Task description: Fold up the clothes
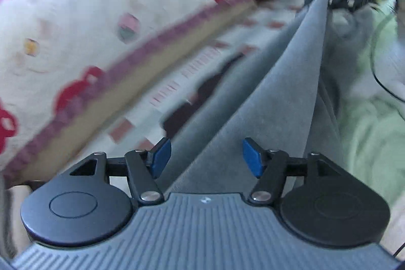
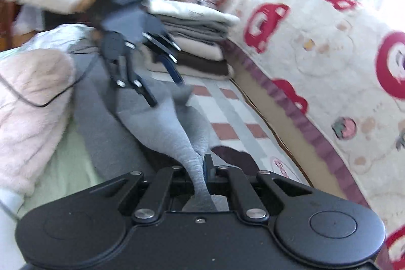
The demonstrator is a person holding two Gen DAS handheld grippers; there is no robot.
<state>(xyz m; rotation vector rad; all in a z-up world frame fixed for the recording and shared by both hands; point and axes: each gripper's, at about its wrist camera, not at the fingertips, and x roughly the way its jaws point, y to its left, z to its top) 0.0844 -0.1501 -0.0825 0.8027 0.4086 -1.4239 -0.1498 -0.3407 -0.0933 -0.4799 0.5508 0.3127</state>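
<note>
A grey garment (image 2: 162,123) stretches in mid-air between two grippers, above a bed with a checked sheet (image 2: 227,113). The right gripper (image 2: 203,168) pinches one bunched end of it tightly between its fingers. The left gripper (image 1: 206,158) has its blue pads (image 1: 251,158) spread wide, with grey cloth lying between them but not gripped.

A stack of folded clothes (image 2: 197,29) sits at the far end of the bed, so some of the work appears done. The grey garment looks unfolded and only being spread, so its folding seems to remain.

Room is tight: a quilt with red cars (image 2: 316,47) rises as a wall along one side, and pink fleece (image 2: 33,98) with pale green cloth (image 1: 369,123) crowds the other. The open sheet strip between them is narrow.
</note>
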